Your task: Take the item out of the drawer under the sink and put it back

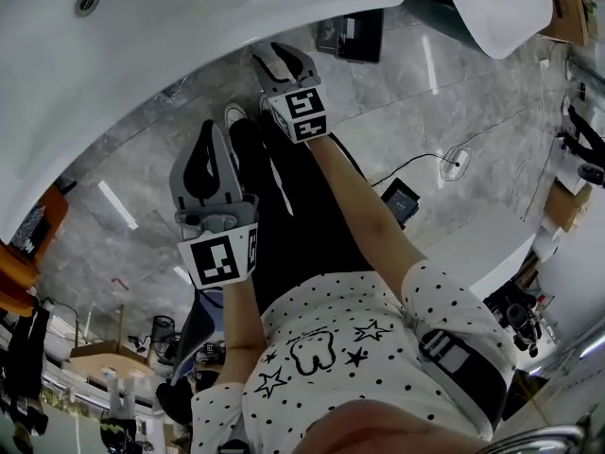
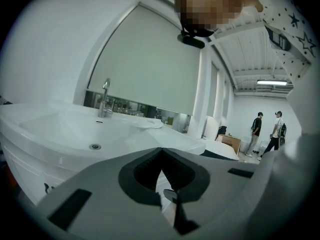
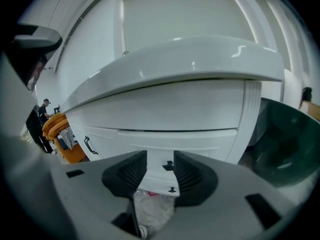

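Only the right gripper view is showing the drawer front [image 3: 165, 178].
I'm holding my right hand-held gripper [image 3: 160, 159] wide open, my left hand-held gripper [image 2: 161, 156] closed, both empty.

Both arms reach forward, left tongs [image 1: 214, 130] closed, right tongs [image 1: 275, 57] parted and empty.

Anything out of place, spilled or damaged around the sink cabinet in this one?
Nothing stands out. The drawer fronts under the sink sit shut and level, with no visible damage. A cable trails across the floor, but no spill shows.
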A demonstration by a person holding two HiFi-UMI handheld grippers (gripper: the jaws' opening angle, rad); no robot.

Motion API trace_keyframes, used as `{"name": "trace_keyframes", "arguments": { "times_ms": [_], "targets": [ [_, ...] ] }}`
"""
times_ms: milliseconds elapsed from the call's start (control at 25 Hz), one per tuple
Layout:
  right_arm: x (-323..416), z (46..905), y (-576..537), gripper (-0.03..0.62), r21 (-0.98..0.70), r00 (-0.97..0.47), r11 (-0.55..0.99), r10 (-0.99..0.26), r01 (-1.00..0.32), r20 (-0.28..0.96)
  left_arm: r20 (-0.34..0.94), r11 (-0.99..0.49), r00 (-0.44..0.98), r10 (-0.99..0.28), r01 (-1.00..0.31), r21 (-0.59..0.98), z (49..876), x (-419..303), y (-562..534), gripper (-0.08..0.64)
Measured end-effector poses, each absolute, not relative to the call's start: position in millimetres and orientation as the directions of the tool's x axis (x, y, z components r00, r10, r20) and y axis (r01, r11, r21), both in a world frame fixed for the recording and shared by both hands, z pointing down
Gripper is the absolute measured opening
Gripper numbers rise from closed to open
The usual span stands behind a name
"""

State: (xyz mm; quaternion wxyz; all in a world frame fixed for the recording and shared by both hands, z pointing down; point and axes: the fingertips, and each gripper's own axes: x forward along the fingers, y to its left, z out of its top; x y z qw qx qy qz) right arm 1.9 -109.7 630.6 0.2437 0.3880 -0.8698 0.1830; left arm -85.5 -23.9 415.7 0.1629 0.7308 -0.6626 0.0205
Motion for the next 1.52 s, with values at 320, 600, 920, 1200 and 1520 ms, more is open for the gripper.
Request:
{"name": "trace_keyframes", "arguments": {
  "times_ms": [320,600,920,1200,1520],
  "targets": [
    [-10,689,-127,0.186,-0.059,-0.532,0.633,-0.592,-0.772,0.606,0.261,-0.081,0.138,-0.955,-0.973,0.216,457,-77,-33,-0.005],
    [-8,714,-140,0.212,-0.054,-0.482,0.581,-0.617,-0.812,0.622,0.300,-0.086,0.147,-0.942,-0.975,0.205,467,-74,-28,-0.005],
    [-7,733,-151,0.209,0.015,-0.424,0.565,-0.637,-0.825,0.643,0.317,-0.086,0.147,-0.937,-0.976,0.199,470,-75,-26,-0.005],
    [-8,743,-157,0.166,0.019,-0.413,0.565,-0.625,-0.825,0.662,0.309,-0.087,0.147,-0.940,-0.976,0.201,468,-75,-27,-0.005],
    [-16,745,-161,0.161,0.043,-0.410,0.590,-0.610,-0.806,0.678,0.312,-0.076,0.139,-0.940,-0.975,0.208,469,-77,-27,-0.005]
  ]
}}
